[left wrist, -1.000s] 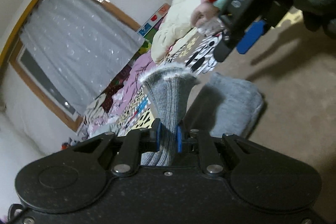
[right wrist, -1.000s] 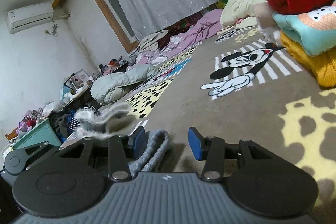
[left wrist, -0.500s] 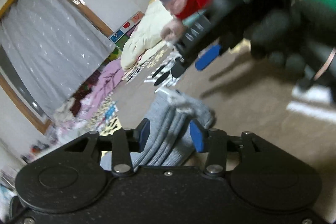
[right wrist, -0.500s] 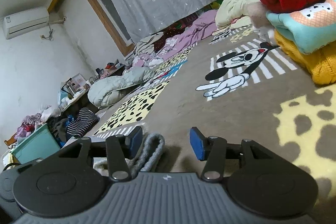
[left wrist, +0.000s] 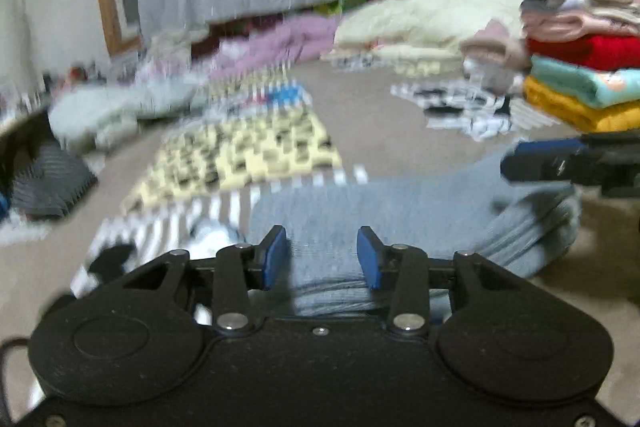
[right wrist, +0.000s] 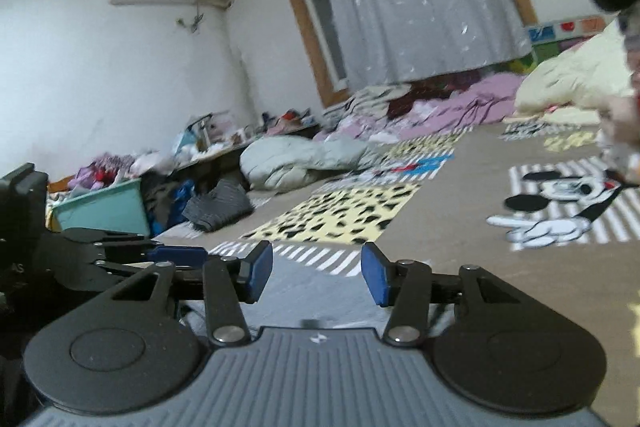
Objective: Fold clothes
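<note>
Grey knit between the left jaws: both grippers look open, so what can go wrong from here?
1. The left gripper has just opened, but the grey knit lies between its pads, so pulling away might snag and undo the fold.
2. The right gripper hovers close; they may collide.

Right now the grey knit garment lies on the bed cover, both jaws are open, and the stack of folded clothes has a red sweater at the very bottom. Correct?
Not quite. In the left wrist view the stack of folded clothes has a yellow piece at the bottom; the red sweater sits higher, above the teal one. The rest holds: the grey knit garment lies on the bed cover and both jaws are open.
</note>
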Demonstrator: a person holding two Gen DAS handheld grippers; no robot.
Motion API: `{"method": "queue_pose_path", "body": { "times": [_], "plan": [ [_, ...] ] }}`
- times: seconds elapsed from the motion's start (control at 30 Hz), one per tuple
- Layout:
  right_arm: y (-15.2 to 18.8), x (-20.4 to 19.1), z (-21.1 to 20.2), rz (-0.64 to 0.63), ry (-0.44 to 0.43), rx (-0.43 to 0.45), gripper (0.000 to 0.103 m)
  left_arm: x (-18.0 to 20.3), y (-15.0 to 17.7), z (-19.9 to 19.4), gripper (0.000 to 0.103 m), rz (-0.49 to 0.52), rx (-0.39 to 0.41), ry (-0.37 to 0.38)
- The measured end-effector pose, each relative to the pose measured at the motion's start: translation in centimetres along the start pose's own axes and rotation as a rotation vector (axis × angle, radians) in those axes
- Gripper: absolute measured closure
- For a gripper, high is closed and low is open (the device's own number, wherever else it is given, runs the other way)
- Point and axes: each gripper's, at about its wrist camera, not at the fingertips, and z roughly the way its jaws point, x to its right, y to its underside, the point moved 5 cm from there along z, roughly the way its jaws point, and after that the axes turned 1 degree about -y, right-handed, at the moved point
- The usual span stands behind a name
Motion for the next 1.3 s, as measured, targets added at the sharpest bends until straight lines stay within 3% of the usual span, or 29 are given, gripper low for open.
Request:
{"method": "queue_pose_path", "body": {
  "times": [0.1, 0.13, 0.2, 0.3, 0.5, 0.53, 0.6, 0.67, 0.93, 1.0, 1.03, 1.1, 1.2, 1.3],
  "plan": [
    [2.0, 1.2, 2.5, -0.021, 0.118, -0.179, 0.062, 0.5, 0.5, 1.0, 0.063, 0.024, 0.009, 0.002],
    [2.2, 1.6, 2.7, -0.012, 0.129, -0.196, 0.063, 0.7, 0.3, 1.2, 0.063, 0.034, 0.009, 0.002],
    [1.9, 1.5, 2.5, -0.025, 0.129, -0.200, 0.063, 0.2, -0.3, 1.1, 0.063, 0.024, -0.017, 0.037],
    [1.7, 0.9, 1.9, -0.065, 0.135, -0.181, 0.061, -1.4, -1.8, -0.3, 0.063, 0.008, 0.006, 0.067],
    [-0.1, -1.8, 1.0, -0.185, 0.110, -0.037, 0.057, -2.6, -2.8, 0.7, 0.063, -0.023, 0.096, 0.093],
    [0.0, -2.0, 1.4, -0.199, 0.117, -0.050, 0.056, -2.4, -2.3, 1.6, 0.063, -0.028, 0.070, 0.095],
    [1.5, -1.3, 2.9, -0.220, 0.169, -0.163, 0.056, -2.0, -0.3, 3.8, 0.062, -0.033, 0.029, 0.096],
    [2.4, 0.0, 3.5, -0.178, 0.175, -0.230, 0.056, -1.8, 0.0, 4.2, 0.061, -0.033, 0.020, 0.093],
    [2.5, 0.1, 3.5, -0.173, 0.176, -0.226, 0.057, -1.3, -0.3, 3.4, 0.060, 0.002, 0.026, 0.070],
    [2.6, -0.6, 3.2, -0.215, 0.196, -0.231, 0.057, -1.3, -0.4, 1.8, 0.052, 0.030, 0.031, 0.035],
    [2.6, -1.1, 2.8, -0.237, 0.215, -0.237, 0.057, -1.6, -0.3, 0.9, 0.040, 0.032, 0.036, 0.010],
    [2.6, -2.2, 1.8, -0.284, 0.265, -0.254, 0.053, -2.7, 0.5, -1.0, 0.035, -0.038, 0.049, 0.009],
    [2.5, -2.1, -0.8, -0.201, 0.308, -0.255, 0.034, -5.3, 2.0, -3.4, 0.035, -0.203, 0.040, 0.023],
    [3.5, -1.0, -2.7, -0.074, 0.335, -0.288, 0.033, -8.4, 3.6, -4.2, 0.035, -0.421, -0.003, 0.061]
  ]
}}
